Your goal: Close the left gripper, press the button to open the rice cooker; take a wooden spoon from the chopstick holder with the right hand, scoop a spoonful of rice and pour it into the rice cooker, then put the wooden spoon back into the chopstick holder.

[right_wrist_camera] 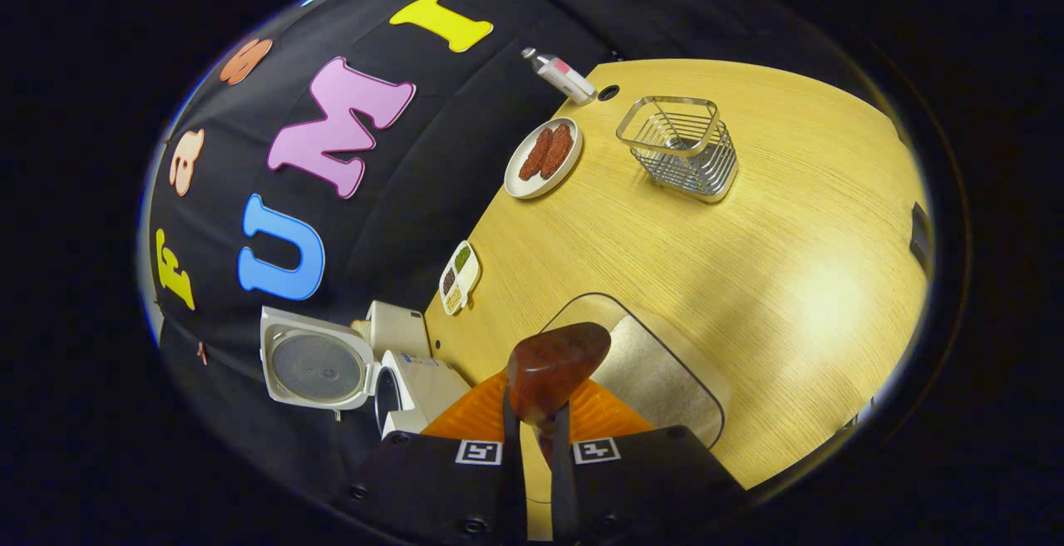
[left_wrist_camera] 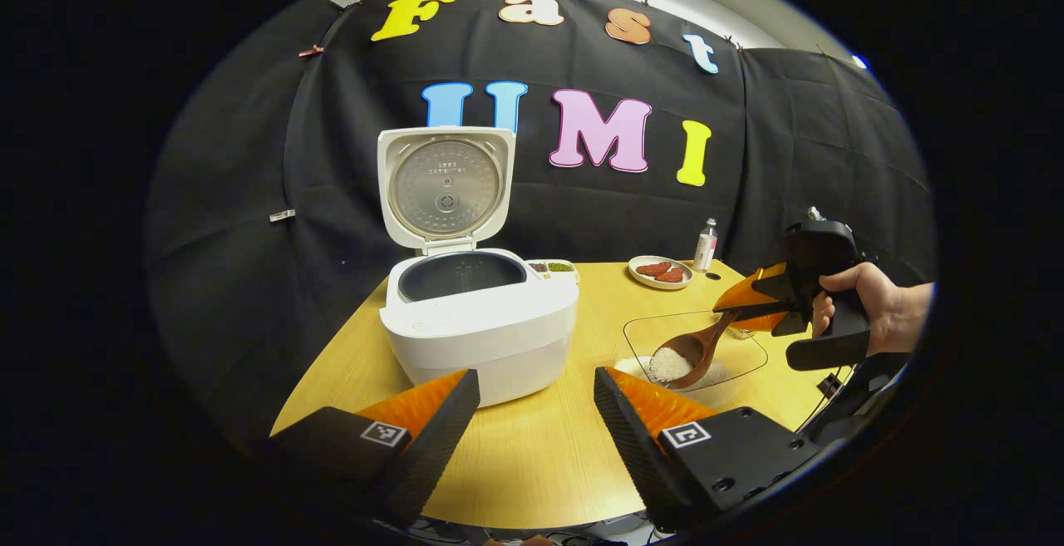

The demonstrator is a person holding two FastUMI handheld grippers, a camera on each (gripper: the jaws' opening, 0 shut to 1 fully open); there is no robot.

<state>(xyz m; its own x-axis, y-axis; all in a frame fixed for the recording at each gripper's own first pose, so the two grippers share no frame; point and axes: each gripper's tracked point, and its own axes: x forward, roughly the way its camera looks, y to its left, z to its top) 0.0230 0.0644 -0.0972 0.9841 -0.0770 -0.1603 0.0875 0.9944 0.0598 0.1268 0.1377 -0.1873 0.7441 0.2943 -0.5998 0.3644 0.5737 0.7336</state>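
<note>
The brown wooden spoon [left_wrist_camera: 697, 348] hangs over the clear glass rice dish [left_wrist_camera: 740, 336] at the right side of the light wooden table [left_wrist_camera: 532, 455], its bowl tilted down and heaped with white rice [left_wrist_camera: 670, 362]. More rice lies spread on the floor of the dish beneath it. The right gripper [left_wrist_camera: 752, 305] has the spoon's handle pinched between its two fingers, which are closed tight on it; a hand [left_wrist_camera: 873, 313] grips the tool from the right. In the right gripper view the same spoon [right_wrist_camera: 550, 373] stands just ahead of the fingers, its rounded back facing the camera, with the rice dish [right_wrist_camera: 665, 380] below and beyond it.

The white rice cooker [left_wrist_camera: 482, 322] sits left of the dish, near the table's back edge, with its lid [left_wrist_camera: 445, 184] standing upright and the dark inner pot exposed. The left gripper [left_wrist_camera: 536, 405] hovers in front of the cooker, its fingers spread wide apart and holding nothing.

Behind the cooker lies a small white divided tray of seasonings [left_wrist_camera: 553, 268]. Further right are a white round plate with red slices of food [left_wrist_camera: 661, 272] and a small bottle [left_wrist_camera: 706, 244]. A square wire chopstick holder [right_wrist_camera: 682, 147] stands near the plate in the right gripper view.
</note>
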